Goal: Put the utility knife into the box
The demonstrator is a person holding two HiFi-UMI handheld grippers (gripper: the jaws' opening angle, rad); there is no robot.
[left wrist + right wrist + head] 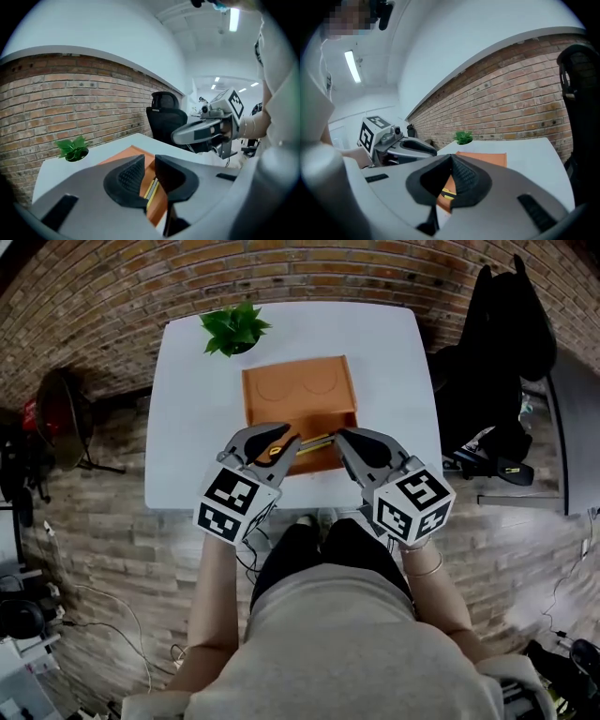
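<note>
**Knife looks boxed: snag risk on the way out**

- Nothing is being gripped. The left gripper (149, 164) is being held with its jaws a narrow slit apart and nothing pinched. The right gripper (451, 161) is being held with its jaws pressed together, empty.
- Both are being carried above the near edge of the white table (394, 362), tips angled down toward the orange box (319, 461).
- Main risk, as judged: the box's near wall is being left close under the tips. A dip or forward swing would be clipping it, and the box would be getting shoved or the knife jolted.
- The utility knife (315, 440) is being seen as a yellow-and-black strip inside the box, just behind the near wall. It is below and beyond both sets of tips, between the two grippers, and is being touched by neither.
- Whether it is lying flat or propped against the wall cannot be told. If propped, it could be sliding or getting in the way of any closing.
- Further out, a potted plant (234, 329) is standing near the box's far-left corner and would be getting bumped by a hard shove.
</note>
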